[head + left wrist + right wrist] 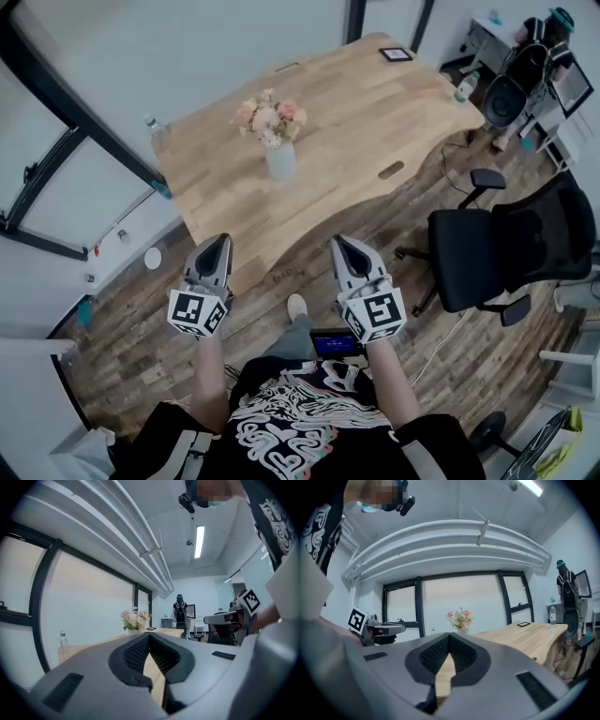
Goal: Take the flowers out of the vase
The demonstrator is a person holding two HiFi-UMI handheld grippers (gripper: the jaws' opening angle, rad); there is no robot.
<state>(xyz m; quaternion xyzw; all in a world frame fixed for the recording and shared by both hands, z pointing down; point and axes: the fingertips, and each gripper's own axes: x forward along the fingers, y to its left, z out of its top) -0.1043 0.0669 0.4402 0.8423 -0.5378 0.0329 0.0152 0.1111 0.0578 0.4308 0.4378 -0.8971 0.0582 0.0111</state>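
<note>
A bunch of pink and cream flowers (270, 116) stands upright in a pale vase (280, 160) near the middle of the wooden table (366, 103). My left gripper (219, 243) and right gripper (340, 246) are held side by side at the table's near edge, both short of the vase, both shut with nothing in them. The flowers (135, 619) sit far ahead in the left gripper view, above the closed tips of the left gripper (149, 635). In the right gripper view the flowers (460, 618) stand straight beyond the right gripper (450, 636).
A black office chair (506, 248) stands right of the table. A water bottle (154, 127) is at the table's left corner, a small dark frame (396, 54) at its far end, another bottle (464, 87) at the right edge. A person (180, 613) stands far off.
</note>
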